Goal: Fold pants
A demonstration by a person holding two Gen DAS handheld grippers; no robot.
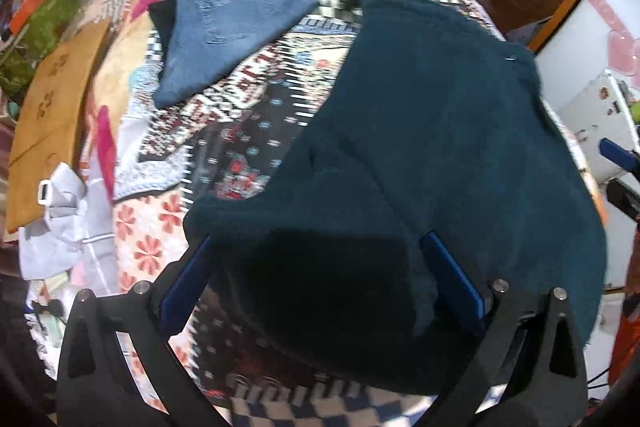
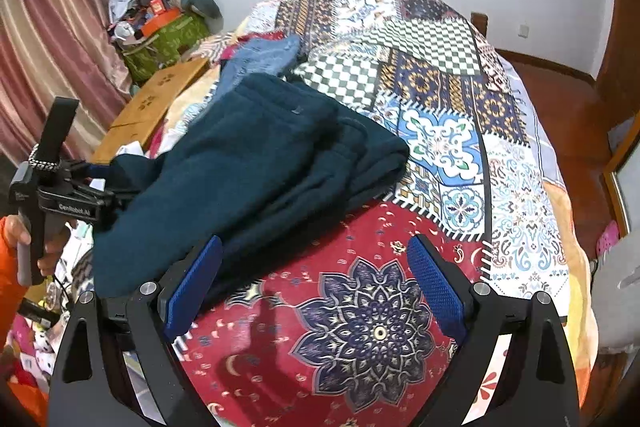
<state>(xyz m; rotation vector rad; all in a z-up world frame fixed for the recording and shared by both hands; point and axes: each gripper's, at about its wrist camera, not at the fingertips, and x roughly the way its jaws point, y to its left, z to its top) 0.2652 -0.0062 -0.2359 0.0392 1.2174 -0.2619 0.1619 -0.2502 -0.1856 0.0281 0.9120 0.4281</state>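
Note:
Dark teal fleece pants (image 1: 440, 131) lie folded on the patterned bedspread (image 1: 256, 115). In the left wrist view my left gripper (image 1: 316, 251) stands wide open, with a thick folded edge of the pants lying between its blue pads (image 1: 184, 283). In the right wrist view the pants (image 2: 256, 163) lie ahead and to the left. My right gripper (image 2: 316, 255) is open and empty above the red part of the bedspread (image 2: 360, 307), its left pad (image 2: 196, 279) close to the pants' near edge. The left gripper (image 2: 92, 183) shows at the pants' left end.
Folded blue jeans (image 1: 224, 27) lie further back on the bed, also in the right wrist view (image 2: 260, 59). A wooden board (image 1: 52, 115) runs along the bed's left side. A grey garment (image 1: 60, 223) lies at the left edge. Cluttered bags (image 2: 160, 27) stand by the curtain.

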